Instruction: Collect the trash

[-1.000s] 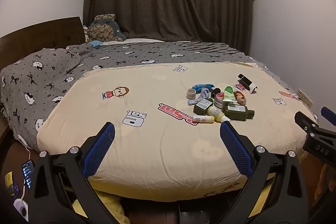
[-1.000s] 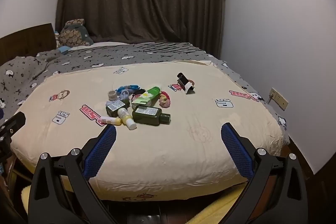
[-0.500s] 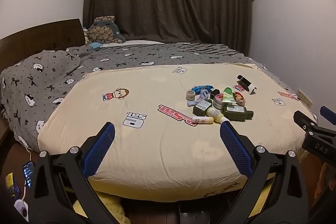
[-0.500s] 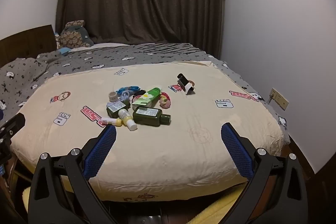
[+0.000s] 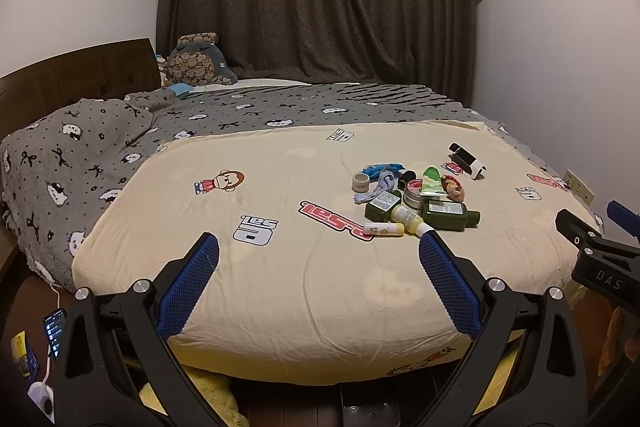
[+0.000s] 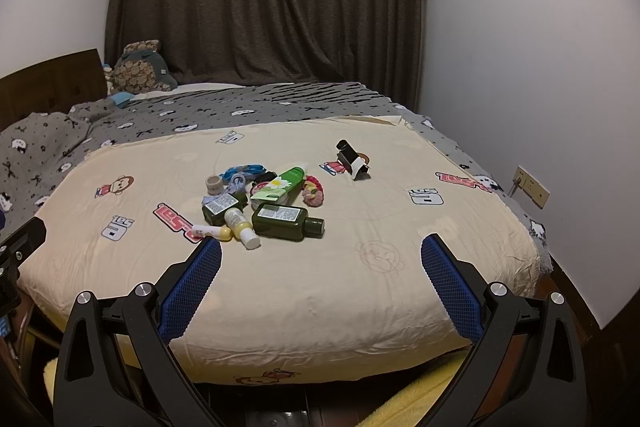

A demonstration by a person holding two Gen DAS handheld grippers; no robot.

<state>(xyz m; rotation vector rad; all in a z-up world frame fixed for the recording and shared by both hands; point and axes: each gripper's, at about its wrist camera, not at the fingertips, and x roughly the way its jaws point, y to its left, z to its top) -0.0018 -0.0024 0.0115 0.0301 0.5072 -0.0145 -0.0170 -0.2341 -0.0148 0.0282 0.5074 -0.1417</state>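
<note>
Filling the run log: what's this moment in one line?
phase: approach | left gripper: open, empty | right gripper: open, empty | trash pile: untouched on cream quilt

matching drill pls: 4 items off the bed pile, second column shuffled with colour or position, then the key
Items:
1. large bottle
2. tube with the daisy print
3. small roll of tape
4. binder clip

Descriptions:
A. lies apart from the pile, on the side nearer the wall
B. dark green, on its side, cap pointing toward the wall
C. beige, at the pile's headboard-side edge
D. light green, lying across the round tin

Pairs: 1-B, 2-D, 3-C, 4-A
</note>
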